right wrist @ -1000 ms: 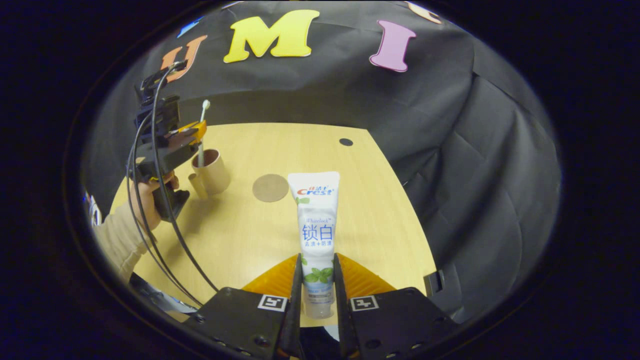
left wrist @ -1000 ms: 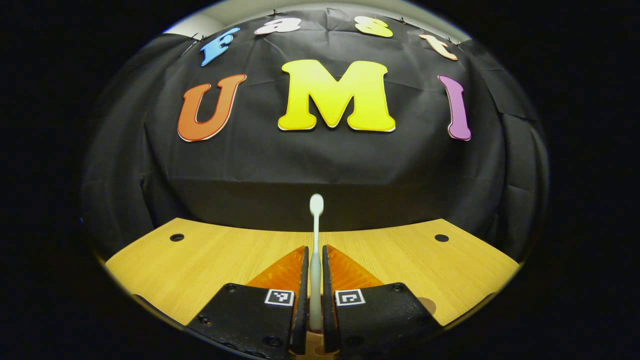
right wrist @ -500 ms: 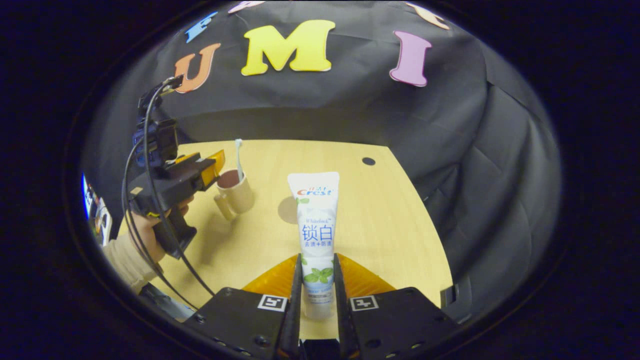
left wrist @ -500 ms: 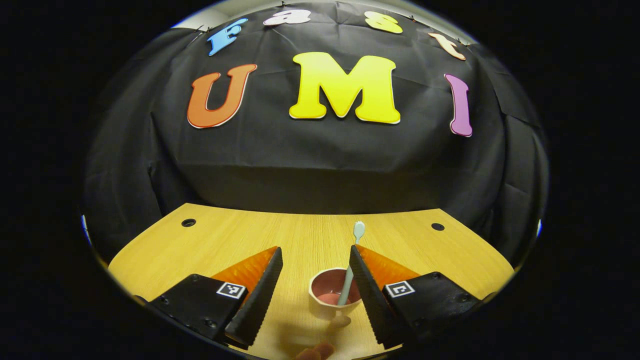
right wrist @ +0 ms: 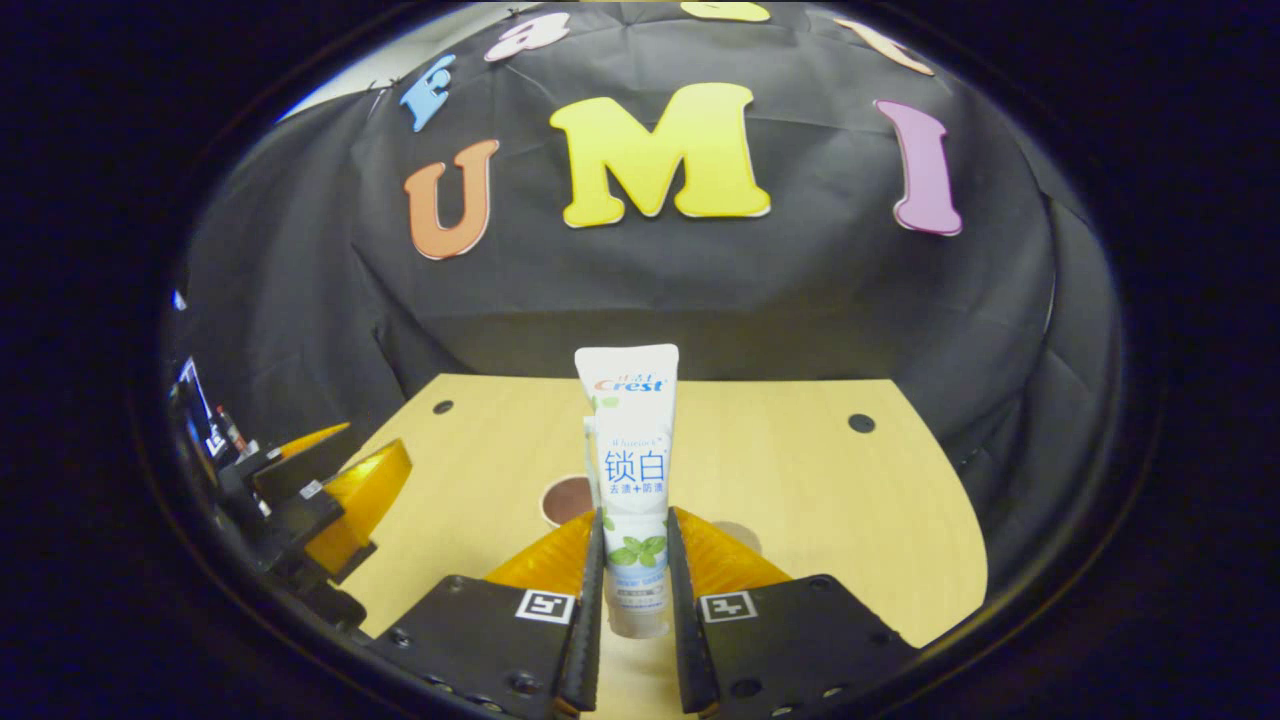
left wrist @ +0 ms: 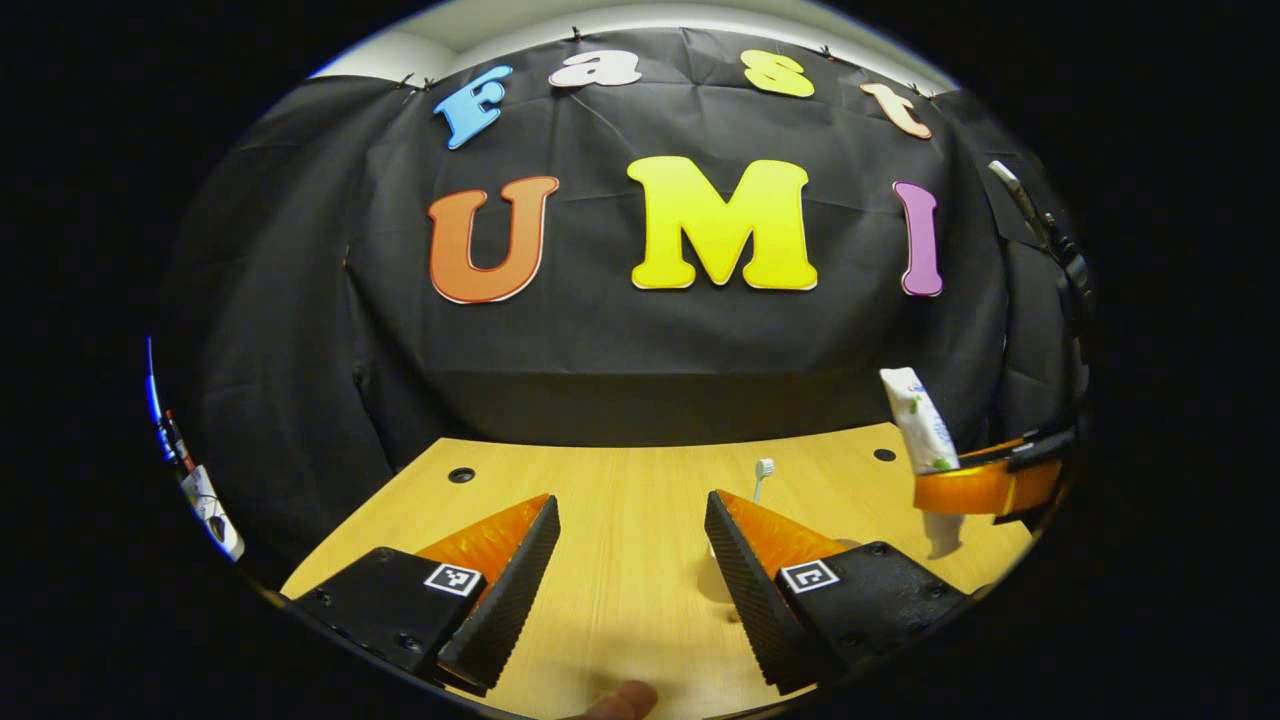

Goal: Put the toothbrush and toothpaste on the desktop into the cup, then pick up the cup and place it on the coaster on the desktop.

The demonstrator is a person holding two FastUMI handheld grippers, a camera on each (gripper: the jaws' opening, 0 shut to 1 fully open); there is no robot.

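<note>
One toothpaste tube (right wrist: 630,470) clamped by right tool (right wrist: 634,610); cup (right wrist: 566,498) apparently single.

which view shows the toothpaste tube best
The right gripper view: the toothpaste tube stands upright, centred and close, clamped in the right gripper. The left gripper view shows it small and tilted at the far right edge, its lower part hidden by that gripper.

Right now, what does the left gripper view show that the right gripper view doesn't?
Left gripper view: the toothbrush poking up behind the open left gripper, and a fingertip at the bottom edge. Right gripper view: the cup with its mouth visible, and part of the coaster, on either side of the right gripper. Both: the toothpaste clamped upright in the right gripper, both grippers, and the desktop.
</note>
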